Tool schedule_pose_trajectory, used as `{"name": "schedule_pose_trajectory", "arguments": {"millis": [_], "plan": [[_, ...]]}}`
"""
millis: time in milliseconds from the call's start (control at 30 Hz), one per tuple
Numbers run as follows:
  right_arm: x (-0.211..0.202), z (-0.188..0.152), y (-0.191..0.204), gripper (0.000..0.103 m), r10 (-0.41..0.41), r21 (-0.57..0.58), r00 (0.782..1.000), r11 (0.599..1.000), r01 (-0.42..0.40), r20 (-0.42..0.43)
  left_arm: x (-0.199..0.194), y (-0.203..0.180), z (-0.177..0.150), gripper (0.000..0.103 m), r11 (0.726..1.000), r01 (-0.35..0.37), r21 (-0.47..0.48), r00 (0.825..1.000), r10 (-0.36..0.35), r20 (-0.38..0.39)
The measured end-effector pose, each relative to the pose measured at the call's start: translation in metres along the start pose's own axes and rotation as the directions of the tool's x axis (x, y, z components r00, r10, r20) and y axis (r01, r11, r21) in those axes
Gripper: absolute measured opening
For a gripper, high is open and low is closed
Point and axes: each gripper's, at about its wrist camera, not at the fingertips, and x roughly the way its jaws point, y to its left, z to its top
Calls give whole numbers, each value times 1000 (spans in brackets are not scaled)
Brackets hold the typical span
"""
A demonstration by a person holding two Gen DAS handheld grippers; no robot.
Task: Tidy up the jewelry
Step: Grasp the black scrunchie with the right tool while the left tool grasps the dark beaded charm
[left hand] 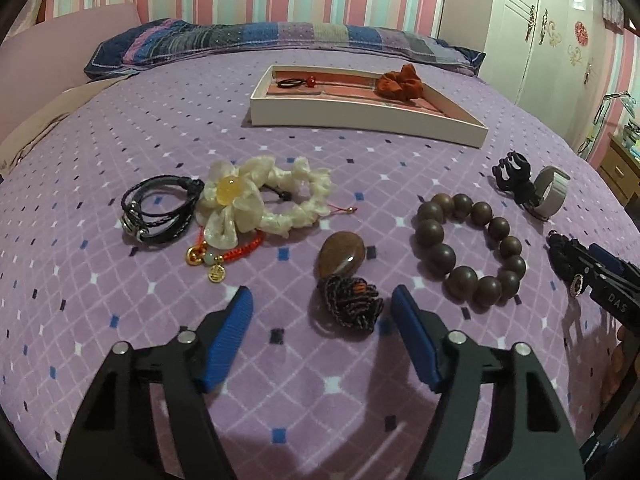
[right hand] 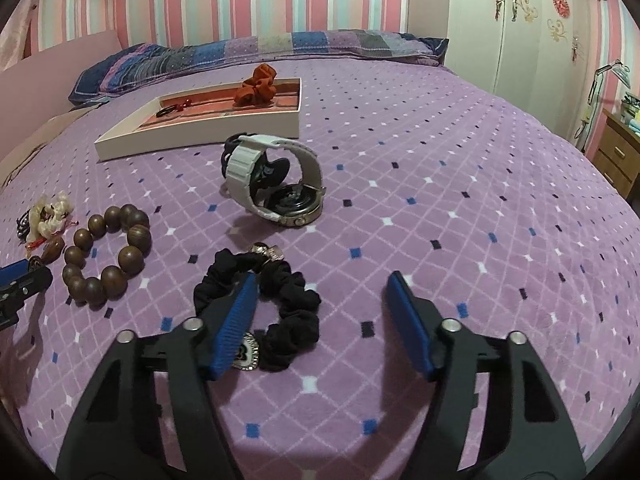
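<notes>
Jewelry is spread over a purple bed, with a white tray set farther back toward the pillows. The left gripper is held low with fingers partway open and nothing pressed between them; a brown stone pendant on a knotted dark cord lies between the tips, nearer the right finger. The pendant is judged hard, smooth and slippery, so the soft cord bundle is the better place to pinch.

The right gripper is also partway open and empty. A black scrunchie with small rhinestone charms lies under and beside its left finger, not gripped. Soft, light and squashy handling is expected; the fabric band should be taken, not the charms.

A wooden bead bracelet lies between the two grippers; round hard beads are likely to roll out of a pinch. A watch with a pale strap stands on edge beyond the scrunchie, stiffer and heavier, with a glass face to be spared. An orange scrunchie and a small red-bead tie are already in the tray.
</notes>
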Motion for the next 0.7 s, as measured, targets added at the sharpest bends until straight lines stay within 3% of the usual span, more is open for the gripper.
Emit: {"name": "schedule_pose_trajectory", "arguments": {"millis": [133, 367, 533, 700], "plan": [[1, -2, 4, 54, -2, -16, 1000, 1000, 2, -10, 1, -1, -1, 60, 1000, 10, 7, 1000, -10, -1], [6, -2, 7, 24, 18, -30, 1000, 999, -18, -22, 0, 0, -1, 45, 1000, 23, 2, 1000, -23, 2], [7, -2, 10, 18, 19, -36, 1000, 999, -20, -16, 0, 2, -1, 40, 999, 33, 0, 999, -33, 2], [6, -3, 10, 15, 27, -32, 1000, 999, -28, -13, -1, 5, 0, 28, 999, 45, -10, 999, -45, 0]]}}
